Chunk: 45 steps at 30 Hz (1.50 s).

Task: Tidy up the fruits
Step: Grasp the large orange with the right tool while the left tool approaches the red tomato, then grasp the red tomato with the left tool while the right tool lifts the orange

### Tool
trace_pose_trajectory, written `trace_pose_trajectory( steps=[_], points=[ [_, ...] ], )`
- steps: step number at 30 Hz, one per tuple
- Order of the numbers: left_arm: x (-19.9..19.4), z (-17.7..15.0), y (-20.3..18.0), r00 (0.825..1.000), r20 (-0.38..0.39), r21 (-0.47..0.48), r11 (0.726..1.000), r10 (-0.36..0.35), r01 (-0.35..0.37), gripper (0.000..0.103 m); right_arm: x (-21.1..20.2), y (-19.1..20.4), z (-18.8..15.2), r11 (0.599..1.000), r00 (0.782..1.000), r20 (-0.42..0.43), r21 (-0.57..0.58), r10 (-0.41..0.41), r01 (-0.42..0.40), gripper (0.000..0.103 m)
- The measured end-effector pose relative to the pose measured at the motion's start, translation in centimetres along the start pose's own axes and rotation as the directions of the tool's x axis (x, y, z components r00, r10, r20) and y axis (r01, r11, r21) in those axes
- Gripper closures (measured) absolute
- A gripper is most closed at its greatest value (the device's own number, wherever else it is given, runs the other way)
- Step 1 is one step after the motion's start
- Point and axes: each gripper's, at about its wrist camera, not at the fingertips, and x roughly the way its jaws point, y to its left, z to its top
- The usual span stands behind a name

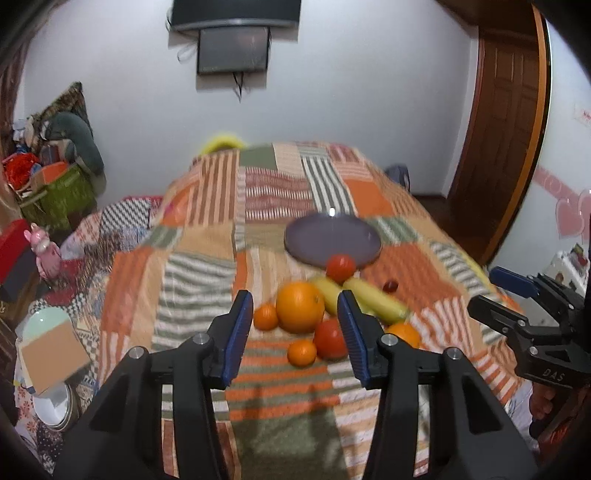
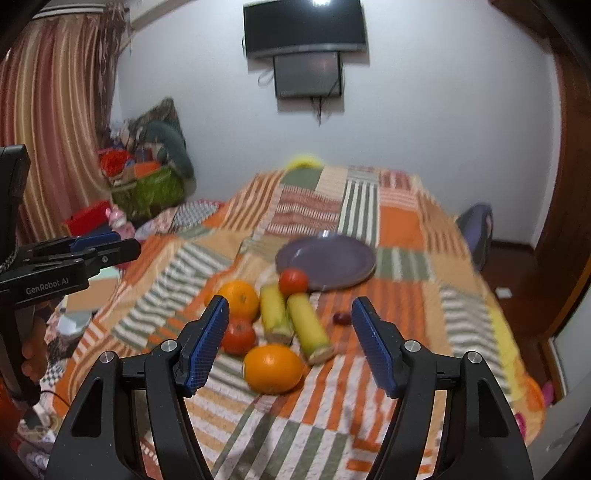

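A purple plate (image 1: pixel 332 236) (image 2: pixel 327 260) lies empty on the patchwork bedspread. In front of it lies a cluster of fruit: a big orange (image 1: pixel 300 307) (image 2: pixel 239 298), a second orange (image 2: pixel 273 368), small oranges (image 1: pixel 266 316), tomatoes (image 1: pixel 340 267) (image 2: pixel 293 281), two banana pieces (image 1: pixel 375 299) (image 2: pixel 308 326) and a small dark red fruit (image 2: pixel 341 318). My left gripper (image 1: pixel 295 332) is open and empty, above the near side of the cluster. My right gripper (image 2: pixel 290 345) is open and empty, above the nearest orange; it also shows at the right of the left wrist view (image 1: pixel 517 295).
The bedspread (image 1: pixel 207 258) (image 2: pixel 406 295) covers a bed. A green basket of clutter (image 1: pixel 55 195) (image 2: pixel 147 188) and a red box (image 2: pixel 86 218) stand at the far left. A wooden door (image 1: pixel 506 129) is at right, a TV (image 2: pixel 304 27) on the wall.
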Motion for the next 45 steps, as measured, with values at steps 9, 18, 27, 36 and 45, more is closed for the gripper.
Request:
trace_pose_trajectory(
  steps=[9, 18, 27, 36, 45],
  points=[
    [4.5, -2.2, -0.1, 0.989, -0.148, 0.025, 0.999, -0.029, 0.034, 0.052, 5.0, -0.2, -1.8, 0.997, 0.983, -0.171, 0.044, 0.064, -0.057, 0.037],
    [7.5, -3.4, 0.2, 0.978, -0.209, 0.013, 1.0, -0.023, 0.027, 0.028, 8.9, -0.2, -3.5, 0.996, 0.951, -0.298, 0.044, 0.087, -0.078, 0.037],
    [10.2, -3.9, -1.4, 0.955, -0.292, 0.056, 0.995, -0.061, 0.081, 0.028, 10.5, -1.3, -4.3, 0.986, 0.924, -0.349, 0.105, 0.156, -0.127, 0.038],
    [12.9, -3.3, -3.6, 0.946, -0.314, 0.086, 0.99, -0.076, 0.108, 0.028, 8.2, -4.1, -3.1, 0.991, 0.952, -0.29, 0.117, 0.103, -0.072, 0.039],
    [15.0, -3.5, -5.4, 0.946, -0.322, 0.176, 0.981, -0.027, 0.087, 0.053, 6.8, -6.8, -2.1, 0.99, 0.968, -0.245, 0.143, 0.049, -0.014, 0.039]
  ],
)
